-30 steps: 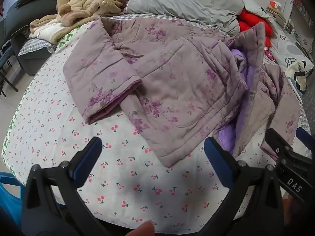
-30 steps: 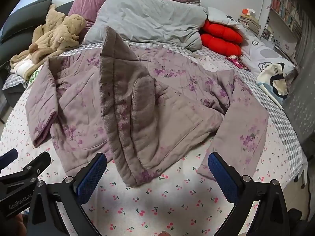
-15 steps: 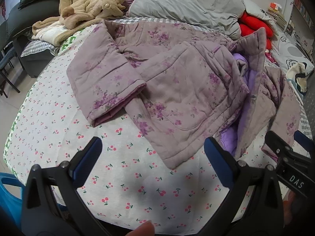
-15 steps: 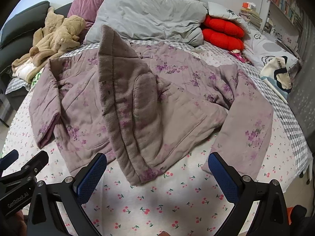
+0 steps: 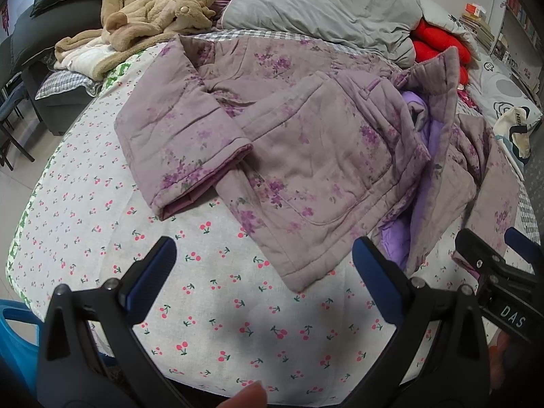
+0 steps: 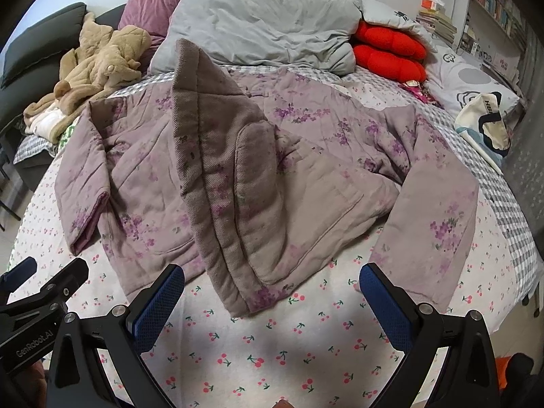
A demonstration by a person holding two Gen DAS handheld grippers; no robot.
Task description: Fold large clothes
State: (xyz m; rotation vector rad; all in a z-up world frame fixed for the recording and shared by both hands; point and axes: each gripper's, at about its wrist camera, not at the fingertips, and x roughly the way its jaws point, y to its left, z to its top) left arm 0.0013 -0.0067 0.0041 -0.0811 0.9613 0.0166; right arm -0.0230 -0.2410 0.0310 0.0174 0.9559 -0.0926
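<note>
A quilted mauve jacket with purple flowers lies spread on the bed, front up. Its left sleeve is folded across the body. The right front panel stands up in a peak, showing lilac lining in the left wrist view. The right sleeve lies flat toward the bed's near edge. My left gripper is open and empty, just short of the jacket's hem. My right gripper is open and empty, right at the hem of the raised panel.
The bed sheet has a cherry print. A tan fleece garment lies at the back left, a grey duvet at the head, red cushions and a white tote bag on the right. A blue bag sits by the bed's left edge.
Both grippers have moved a little closer to the jacket's hem. The jacket has not moved and both grippers stay open.
</note>
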